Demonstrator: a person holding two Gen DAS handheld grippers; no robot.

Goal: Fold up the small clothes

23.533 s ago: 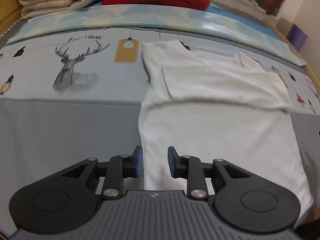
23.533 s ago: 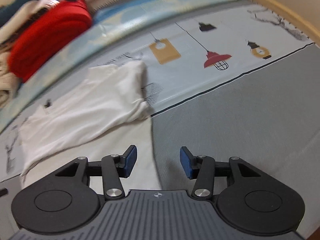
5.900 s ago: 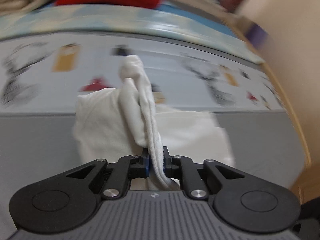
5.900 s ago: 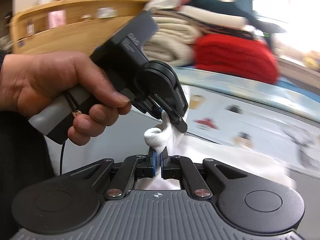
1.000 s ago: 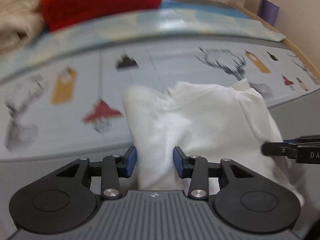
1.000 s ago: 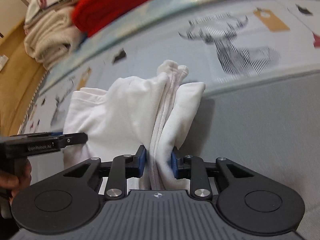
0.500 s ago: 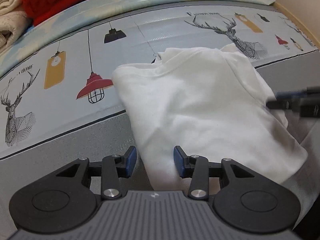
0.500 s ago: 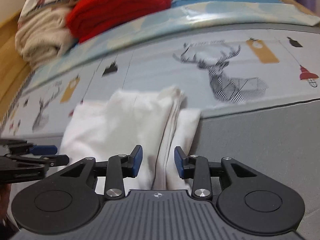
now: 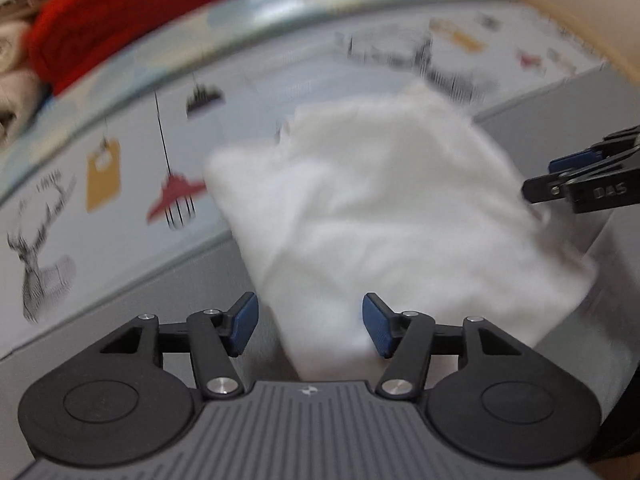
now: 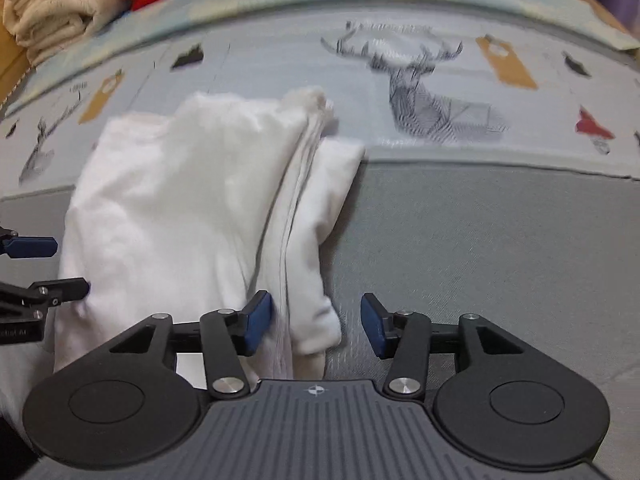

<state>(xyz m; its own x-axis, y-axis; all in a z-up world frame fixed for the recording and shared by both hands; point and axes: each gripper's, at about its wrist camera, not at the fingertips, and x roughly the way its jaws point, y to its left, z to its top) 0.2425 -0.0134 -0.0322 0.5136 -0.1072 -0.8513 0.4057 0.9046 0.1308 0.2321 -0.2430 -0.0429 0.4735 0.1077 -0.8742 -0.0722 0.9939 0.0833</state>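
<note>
Both grippers' jaws opening, released: left gripper (image 9: 310,328) straddles the white garment (image 9: 392,216), right gripper (image 10: 316,322) at its 3 o'clock edge. A second ago right was clamped. Bundle lies folded on bed (image 10: 500,248); fold looks done.

Each wrist camera sits behind its own jaws, looking steeply down and forward, close above the bed (image 9: 100,300). Both views share the folded white garment (image 9: 400,208) and the printed bedsheet (image 10: 440,60); each sees the other gripper at its edge.
</note>
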